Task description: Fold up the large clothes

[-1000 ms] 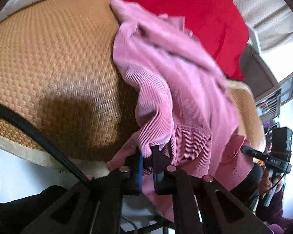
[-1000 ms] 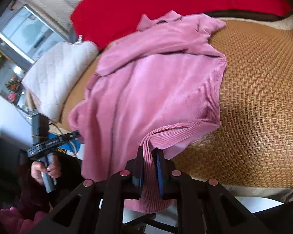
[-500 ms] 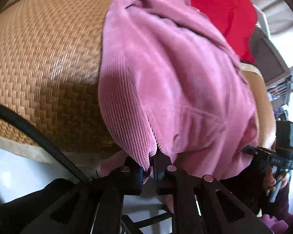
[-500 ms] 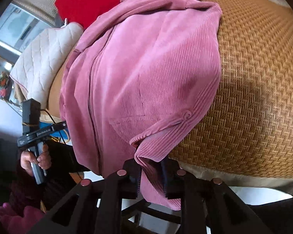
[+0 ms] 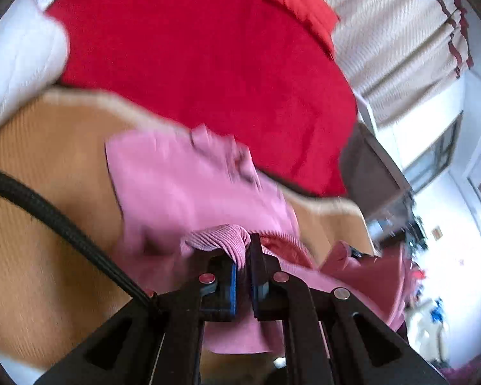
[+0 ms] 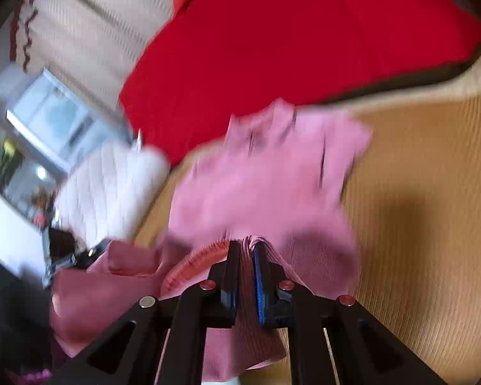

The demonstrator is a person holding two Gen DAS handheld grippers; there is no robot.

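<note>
A pink corduroy shirt (image 5: 182, 186) lies on a woven straw mat (image 5: 41, 166), its collar end toward the red blanket. My left gripper (image 5: 244, 256) is shut on a bunched fold of the shirt's hem, lifted above the mat. In the right wrist view the same shirt (image 6: 266, 179) spreads ahead, and my right gripper (image 6: 247, 256) is shut on another pinch of its hem. Between the two grips the cloth sags in a loop. Both views are motion-blurred.
A red blanket (image 5: 208, 57) covers the far part of the bed. A white quilted pillow (image 6: 112, 189) lies at the mat's side (image 6: 433, 192). A black cable (image 5: 48, 211) crosses the left wrist view. Curtains (image 5: 400, 41) and a window (image 6: 51, 118) stand behind.
Both grippers have risen and swung forward over the mat, carrying the hem up toward the collar. The shirt now lies shorter, doubled under the lifted edge.
</note>
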